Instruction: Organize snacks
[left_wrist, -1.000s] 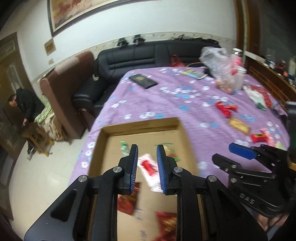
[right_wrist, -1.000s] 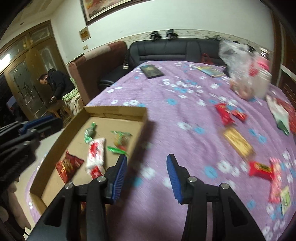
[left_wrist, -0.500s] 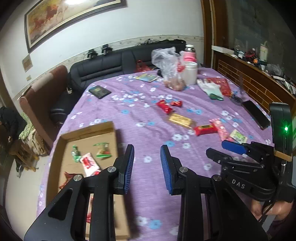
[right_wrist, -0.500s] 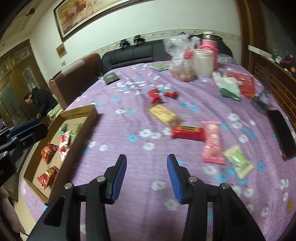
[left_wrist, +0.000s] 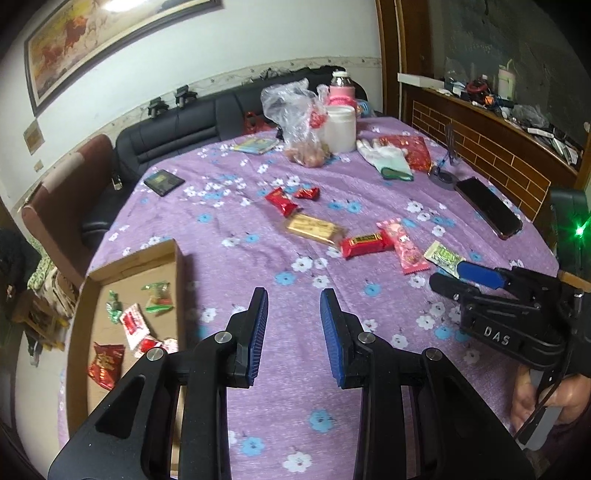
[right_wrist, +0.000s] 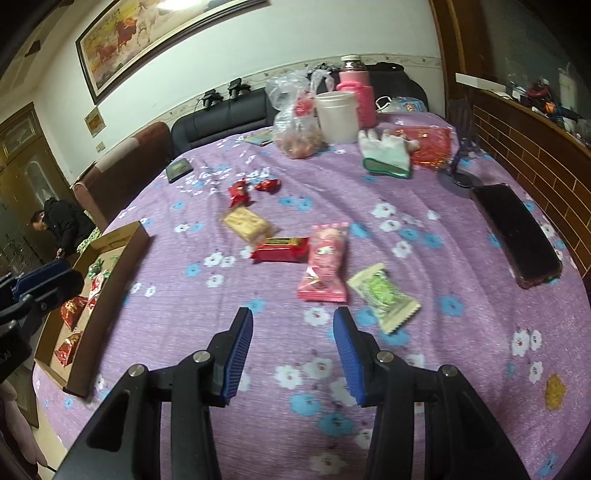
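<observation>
A shallow cardboard box (left_wrist: 176, 254) (right_wrist: 122, 236) sits at the table's left edge and holds several snack packets. Loose snacks lie mid-table: a pink packet (right_wrist: 327, 262) (left_wrist: 404, 249), a red bar (right_wrist: 282, 249) (left_wrist: 365, 245), a green-and-white packet (right_wrist: 384, 295) (left_wrist: 443, 256), a tan biscuit pack (right_wrist: 247, 223) (left_wrist: 314, 229) and small red packets (right_wrist: 240, 194) (left_wrist: 282, 201). My right gripper (right_wrist: 293, 354) is open and empty, just short of the pink packet. My left gripper (left_wrist: 293, 332) is open and empty over bare cloth right of the box. The right gripper also shows in the left wrist view (left_wrist: 454, 277).
At the table's far side stand a plastic bag of food (right_wrist: 295, 122), a white tub (right_wrist: 338, 116), a pink bottle (right_wrist: 356, 92), a glove (right_wrist: 386, 153) and a red pouch (right_wrist: 430, 146). A dark phone (right_wrist: 515, 229) lies right. Sofas and a crouching person (right_wrist: 61, 227) are beyond.
Both grippers have swung right, away from the box and toward the loose snacks. The left gripper's jaws have opened wider. Both stay empty.
</observation>
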